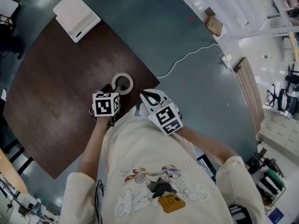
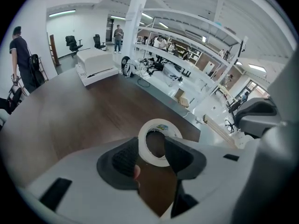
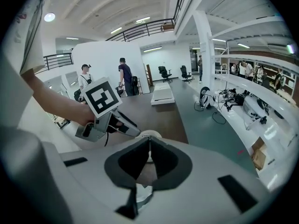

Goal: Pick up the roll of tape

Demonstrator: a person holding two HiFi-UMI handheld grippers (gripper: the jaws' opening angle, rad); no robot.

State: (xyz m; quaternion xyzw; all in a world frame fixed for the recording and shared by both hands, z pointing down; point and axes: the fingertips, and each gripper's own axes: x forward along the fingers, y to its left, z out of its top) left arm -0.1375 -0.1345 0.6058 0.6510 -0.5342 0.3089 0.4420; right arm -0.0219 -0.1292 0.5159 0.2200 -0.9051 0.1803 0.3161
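Observation:
The roll of tape [image 1: 122, 83] is white and lies flat on the dark brown table [image 1: 56, 87], close to its right edge. My left gripper [image 1: 112, 88] comes at it from the near side, pointing steeply down. In the left gripper view the roll [image 2: 159, 125] lies at the tips of the left gripper [image 2: 152, 155], whose jaws stand wide open on either side of its near rim without pressing on it. My right gripper [image 1: 149, 97] hovers just right of the roll with its jaws shut and empty [image 3: 149, 146]. From there the roll [image 3: 148, 134] peeks over its tips.
A white box-like device [image 1: 76, 10] sits at the table's far edge. A white cable [image 1: 187, 57] runs over the grey-green floor to the right, past a cardboard box [image 1: 214, 24]. Desks and shelving line the right side. People stand far off [image 2: 21, 59].

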